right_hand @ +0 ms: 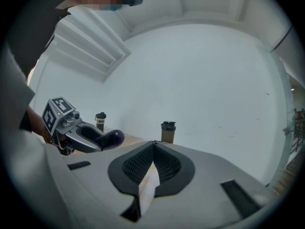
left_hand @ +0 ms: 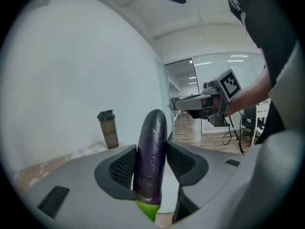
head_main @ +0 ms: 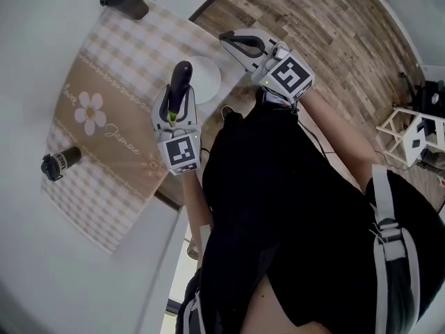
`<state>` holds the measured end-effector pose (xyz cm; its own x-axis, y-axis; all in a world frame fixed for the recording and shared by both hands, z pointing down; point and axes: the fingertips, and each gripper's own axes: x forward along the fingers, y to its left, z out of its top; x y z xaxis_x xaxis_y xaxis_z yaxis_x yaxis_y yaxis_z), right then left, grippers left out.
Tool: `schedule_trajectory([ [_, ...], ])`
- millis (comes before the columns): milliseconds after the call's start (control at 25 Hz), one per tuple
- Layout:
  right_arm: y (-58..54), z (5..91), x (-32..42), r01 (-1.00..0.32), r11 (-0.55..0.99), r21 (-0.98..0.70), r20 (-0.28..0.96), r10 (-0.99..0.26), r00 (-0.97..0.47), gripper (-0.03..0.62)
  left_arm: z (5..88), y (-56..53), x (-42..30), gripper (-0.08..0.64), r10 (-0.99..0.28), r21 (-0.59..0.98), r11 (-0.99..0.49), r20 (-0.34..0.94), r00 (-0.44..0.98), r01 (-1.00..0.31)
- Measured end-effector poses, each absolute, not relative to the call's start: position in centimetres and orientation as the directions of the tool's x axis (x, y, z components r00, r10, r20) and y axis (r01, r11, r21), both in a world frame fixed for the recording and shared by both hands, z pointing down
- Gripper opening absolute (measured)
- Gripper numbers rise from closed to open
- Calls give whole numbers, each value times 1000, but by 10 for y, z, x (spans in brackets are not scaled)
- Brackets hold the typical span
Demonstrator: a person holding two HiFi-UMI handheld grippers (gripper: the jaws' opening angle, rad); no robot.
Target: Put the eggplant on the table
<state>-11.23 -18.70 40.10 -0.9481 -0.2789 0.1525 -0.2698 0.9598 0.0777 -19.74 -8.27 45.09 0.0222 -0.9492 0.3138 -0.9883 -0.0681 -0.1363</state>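
Centre frame, the left tongs (head_main: 178, 114) clamp the eggplant (head_main: 181, 82) lengthwise, its tip jutting beyond them over the counter (head_main: 42, 40); the right tongs (head_main: 240, 44) sit closed, empty, upper right.

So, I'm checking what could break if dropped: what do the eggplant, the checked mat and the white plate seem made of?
The eggplant: glossy dark-purple skin with highlights, bright green stem end; real or a plastic replica, cannot tell. The mat: matte woven-looking cloth, beige check with a printed daisy. The plate: smooth plain white; ceramic or plastic, unclear.
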Motion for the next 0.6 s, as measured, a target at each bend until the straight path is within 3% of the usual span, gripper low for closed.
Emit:
schedule_trajectory([
  [600,-188,408,-94,-350,934,65,156,-356,-921,0,473,-93,-200,198,-926,-145,-133,372,70,-981],
])
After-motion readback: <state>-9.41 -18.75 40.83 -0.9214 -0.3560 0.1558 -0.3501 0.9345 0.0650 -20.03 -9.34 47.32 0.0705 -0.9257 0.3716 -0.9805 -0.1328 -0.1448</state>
